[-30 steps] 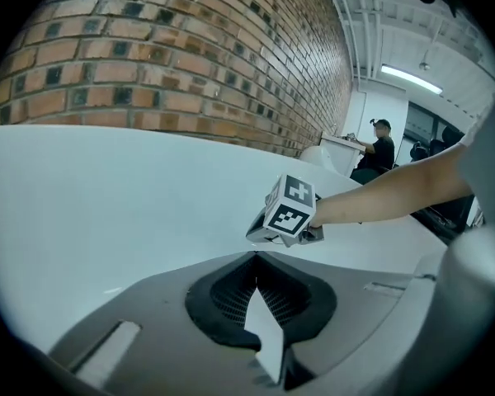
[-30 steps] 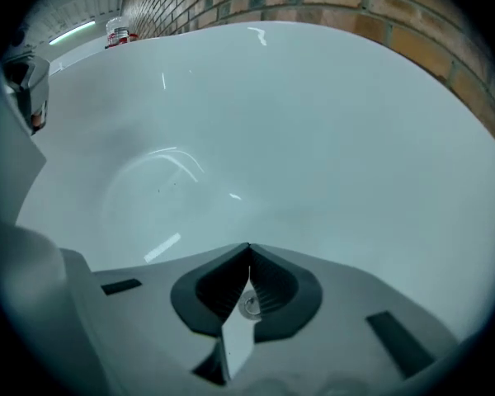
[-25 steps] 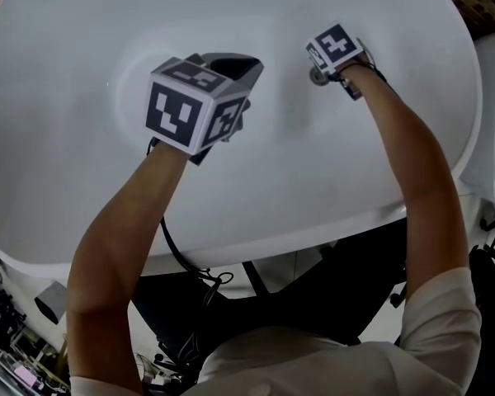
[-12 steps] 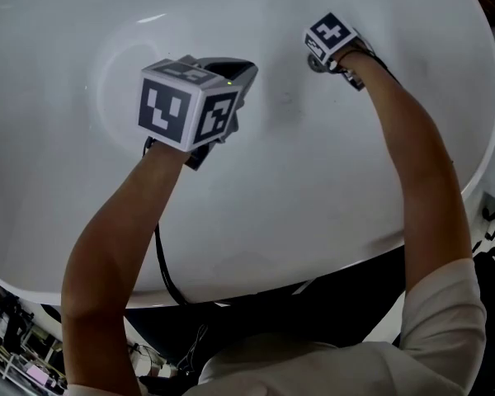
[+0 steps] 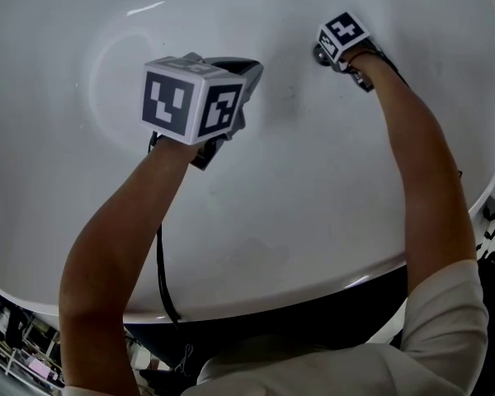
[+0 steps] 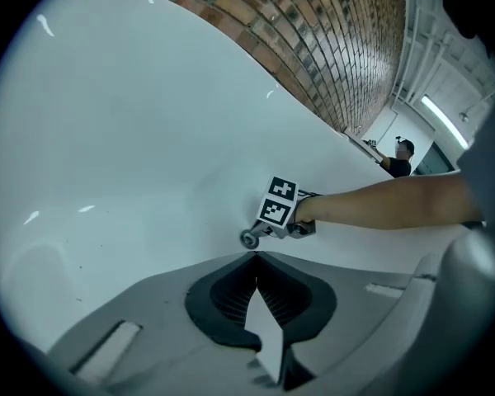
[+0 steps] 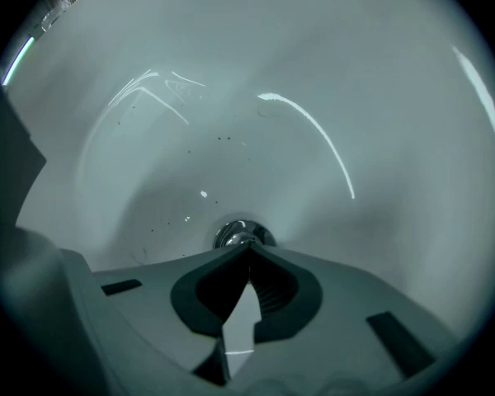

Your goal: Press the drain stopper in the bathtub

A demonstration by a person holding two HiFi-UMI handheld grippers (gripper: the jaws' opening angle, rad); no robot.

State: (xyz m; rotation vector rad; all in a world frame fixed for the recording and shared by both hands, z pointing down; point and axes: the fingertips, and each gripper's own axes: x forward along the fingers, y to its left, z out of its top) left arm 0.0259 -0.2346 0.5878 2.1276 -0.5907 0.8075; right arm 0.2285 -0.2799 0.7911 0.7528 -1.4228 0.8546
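One bathtub, one drain stopper, two grippers.
Inside the bathtub: a left gripper and a right gripper (two marker cubes, one apiece) on two arms; one black cable crosses the bathtub's near rim.

- Dim grey light all round; the white bathtub looks dull, with one small glare streak at its far left.
- Both gripper views bend at the edges and go black in the corners.
- A ceiling strip light glows at the right.
- Curved reflections cross the bathtub, and the drain stopper glints.
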